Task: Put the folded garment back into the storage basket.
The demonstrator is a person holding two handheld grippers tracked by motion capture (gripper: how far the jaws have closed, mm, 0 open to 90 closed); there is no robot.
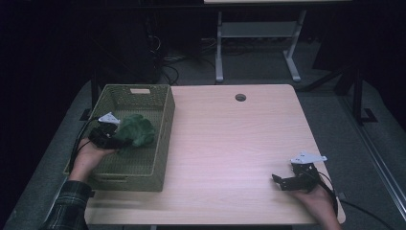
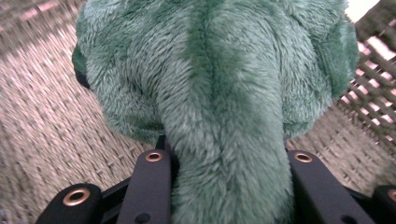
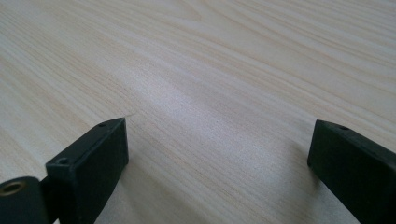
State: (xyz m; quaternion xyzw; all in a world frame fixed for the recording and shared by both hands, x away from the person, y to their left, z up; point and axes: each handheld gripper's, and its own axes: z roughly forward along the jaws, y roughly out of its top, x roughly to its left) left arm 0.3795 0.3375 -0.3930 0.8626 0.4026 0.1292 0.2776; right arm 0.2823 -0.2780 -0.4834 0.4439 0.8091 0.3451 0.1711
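No legible brand, label or writing appeared on any item. The left gripper (image 1: 116,140) reached into the olive woven basket (image 1: 163,143) at the table's (image 1: 230,143) left edge, its jaws clamped around a limb of the green plush toy (image 2: 219,93), which sat inside the basket. The right gripper (image 3: 219,163) rested low near the table's right front corner, jaws spread wide, holding nothing.
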